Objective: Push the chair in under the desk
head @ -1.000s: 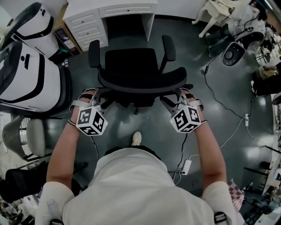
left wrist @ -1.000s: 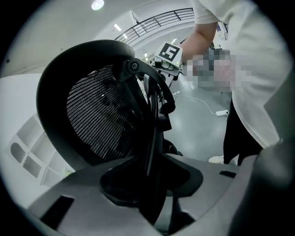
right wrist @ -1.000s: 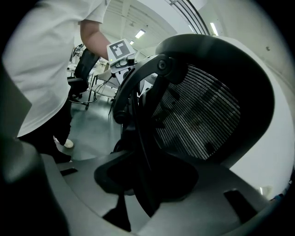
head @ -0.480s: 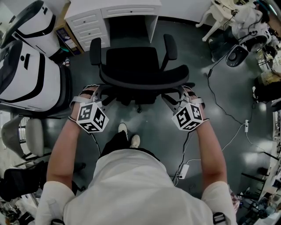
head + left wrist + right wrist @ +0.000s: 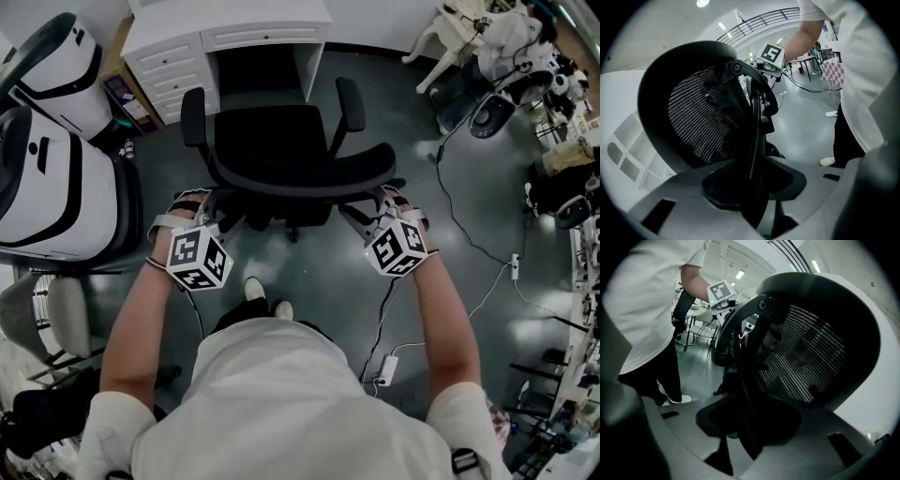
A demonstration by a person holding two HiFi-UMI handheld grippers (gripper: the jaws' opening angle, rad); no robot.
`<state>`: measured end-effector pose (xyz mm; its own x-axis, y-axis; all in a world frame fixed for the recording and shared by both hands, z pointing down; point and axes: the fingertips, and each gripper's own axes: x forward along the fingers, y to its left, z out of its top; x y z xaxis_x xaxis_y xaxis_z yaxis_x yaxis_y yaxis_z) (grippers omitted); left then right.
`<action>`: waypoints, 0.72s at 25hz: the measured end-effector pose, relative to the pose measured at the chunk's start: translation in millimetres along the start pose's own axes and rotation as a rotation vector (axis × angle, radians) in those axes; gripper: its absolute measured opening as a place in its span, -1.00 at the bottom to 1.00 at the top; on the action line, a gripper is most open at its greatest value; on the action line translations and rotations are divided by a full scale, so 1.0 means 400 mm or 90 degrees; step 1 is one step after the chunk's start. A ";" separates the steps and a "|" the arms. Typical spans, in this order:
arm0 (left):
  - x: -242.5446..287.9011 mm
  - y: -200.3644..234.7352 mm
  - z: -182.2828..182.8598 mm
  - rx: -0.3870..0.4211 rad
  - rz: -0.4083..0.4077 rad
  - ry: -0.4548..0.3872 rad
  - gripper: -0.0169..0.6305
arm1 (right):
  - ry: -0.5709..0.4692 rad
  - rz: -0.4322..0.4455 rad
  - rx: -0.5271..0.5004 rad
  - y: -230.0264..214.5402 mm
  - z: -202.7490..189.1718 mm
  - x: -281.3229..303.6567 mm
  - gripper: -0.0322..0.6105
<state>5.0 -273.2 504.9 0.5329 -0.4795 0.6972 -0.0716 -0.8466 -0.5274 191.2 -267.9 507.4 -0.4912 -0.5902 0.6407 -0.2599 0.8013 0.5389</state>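
A black office chair (image 5: pixel 272 139) faces the white desk (image 5: pixel 234 14), its seat front close to the desk's knee gap (image 5: pixel 258 70). My left gripper (image 5: pixel 202 212) is shut on the left end of the curved mesh backrest (image 5: pixel 300 174). My right gripper (image 5: pixel 375 208) is shut on the right end. In the left gripper view the backrest rim (image 5: pixel 752 136) runs down between the jaws of the left gripper (image 5: pixel 754 187). The right gripper view shows the same rim (image 5: pixel 740 380) between the jaws of the right gripper (image 5: pixel 750 423).
White drawers (image 5: pixel 169 61) flank the knee gap on the left. Large white-and-black machines (image 5: pixel 47 178) stand at the left, a grey chair (image 5: pixel 66 314) below them. Cables (image 5: pixel 469 225) and a power strip (image 5: pixel 384 370) lie on the floor to the right. The person's shoes (image 5: pixel 255 289) are behind the chair.
The chair and both grippers have moved toward the desk, and the person has stepped forward behind them. Both grips on the backrest are unchanged.
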 end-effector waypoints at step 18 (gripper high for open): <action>0.107 0.185 -0.053 0.007 0.001 -0.004 -0.49 | 0.010 -0.001 0.022 -0.173 -0.021 0.128 -0.43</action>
<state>4.6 -361.2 506.0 0.5383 -0.4799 0.6928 -0.0637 -0.8429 -0.5343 191.0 -354.4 507.4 -0.4783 -0.5923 0.6484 -0.2896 0.8034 0.5202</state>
